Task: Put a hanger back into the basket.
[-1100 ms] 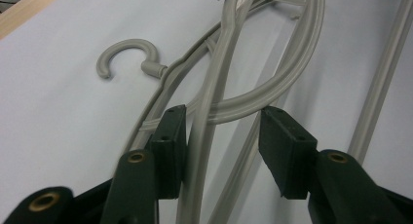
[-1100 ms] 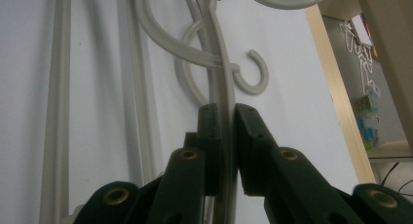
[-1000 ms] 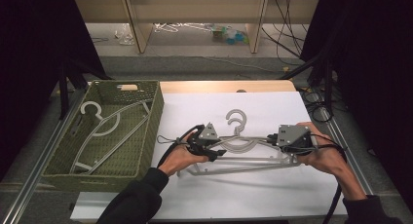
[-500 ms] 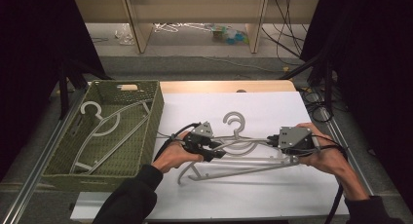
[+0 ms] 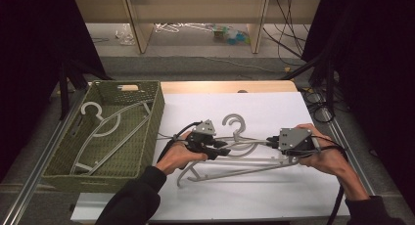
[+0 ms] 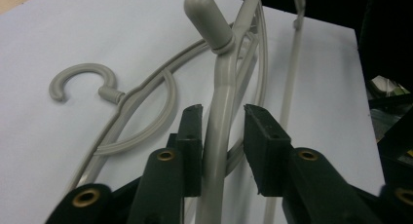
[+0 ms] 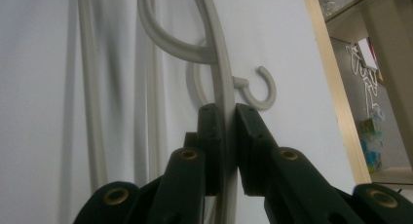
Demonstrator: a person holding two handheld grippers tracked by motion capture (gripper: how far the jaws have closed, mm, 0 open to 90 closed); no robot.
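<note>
**Two grippers take up a hanger beside the basket**

Right of the green woven basket (image 5: 105, 132), a grey plastic coat hanger (image 5: 244, 149) lies atop another on the white table (image 5: 274, 195). The right gripper (image 7: 225, 136) clamps one arm, steadying it; the left gripper (image 6: 221, 136), jaws just closing, straddles the other arm, one pad not yet touching, likely for a level lift.

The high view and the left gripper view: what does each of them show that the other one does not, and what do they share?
High view: a green woven basket with a hanger inside, and the right gripper clamped on a hanger arm. Left gripper view: its jaws have just been closing around the upper hanger's arm, with a gap remaining on one side. Both show the grey hangers on the white table cover.
</note>
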